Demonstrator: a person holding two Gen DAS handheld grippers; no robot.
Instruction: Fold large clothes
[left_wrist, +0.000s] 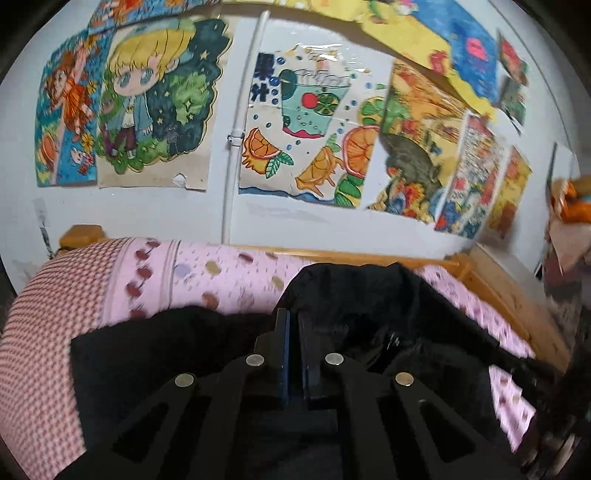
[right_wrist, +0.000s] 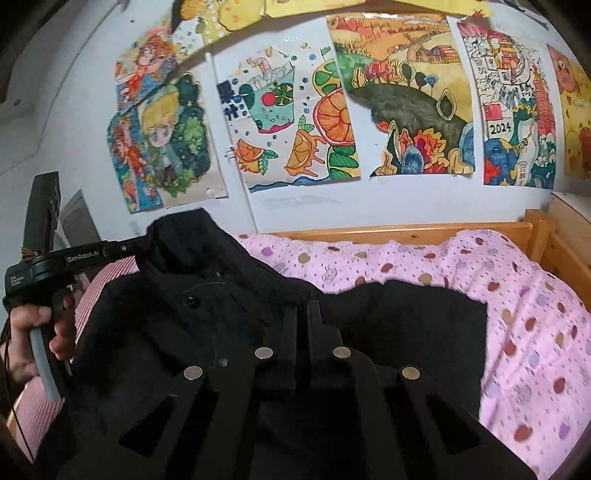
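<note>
A large black coat (right_wrist: 207, 306) lies on the pink dotted bedcover (right_wrist: 517, 302); its buttons show in the right wrist view. My left gripper (left_wrist: 293, 317) is shut on a fold of the black coat (left_wrist: 369, 306) and lifts it off the bed. From the right wrist view the left gripper (right_wrist: 142, 243) holds the raised collar at the left. My right gripper (right_wrist: 303, 306) is shut on the coat's fabric near its middle edge.
A wooden bed frame (right_wrist: 406, 230) runs along the wall and right side. Children's drawings (right_wrist: 295, 122) cover the white wall. A red-checked cover (left_wrist: 48, 332) lies at the left of the bed. The person's hand (right_wrist: 33, 332) grips the left handle.
</note>
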